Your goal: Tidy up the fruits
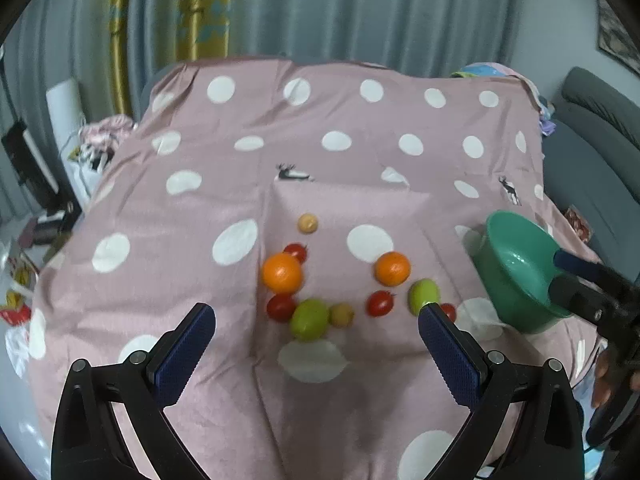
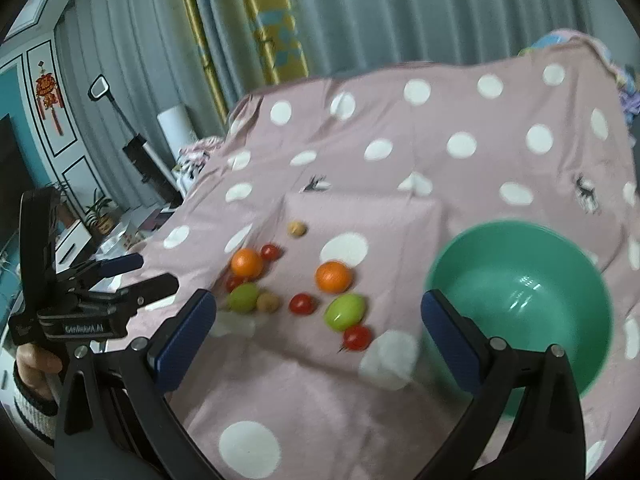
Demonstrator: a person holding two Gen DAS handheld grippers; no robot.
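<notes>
**Fruit loose on dotted cloth, bowl empty, both grippers wide**

Left gripper (image 1: 316,326) spread wide, nothing between the pads, hanging over the near part of the pink polka-dot cloth (image 1: 200,184). Right gripper (image 2: 318,314) likewise spread wide and empty, its right finger (image 2: 452,340) overlapping the rim of the green bowl (image 2: 520,300).

Fruit clustered mid-cloth. In the left wrist view: an orange (image 1: 281,273) with a red tomato (image 1: 296,252) touching it at 1 o'clock, another tomato (image 1: 281,307) just below, a green fruit (image 1: 309,319) at 5 o'clock and a small tan fruit (image 1: 341,314) beside that. A second orange (image 1: 392,268) well apart at 3 o'clock, with a tomato (image 1: 380,303) and a second green fruit (image 1: 423,295) beneath it. A lone tan fruit (image 1: 307,223) at 12 o'clock of the cluster.

Open cloth all round the cluster, widest toward 12 o'clock; far edge dropping off before grey curtains (image 1: 360,8).

Left wrist view only: bowl seen side-on at 3 o'clock, with a grey sofa (image 1: 592,152) past the right edge. Right wrist view only: the bowl's bare inside, a tomato (image 2: 357,337) fully clear at 5 o'clock of the green fruit, and a hand (image 2: 34,364) gripping the left tool at 9 o'clock.
</notes>
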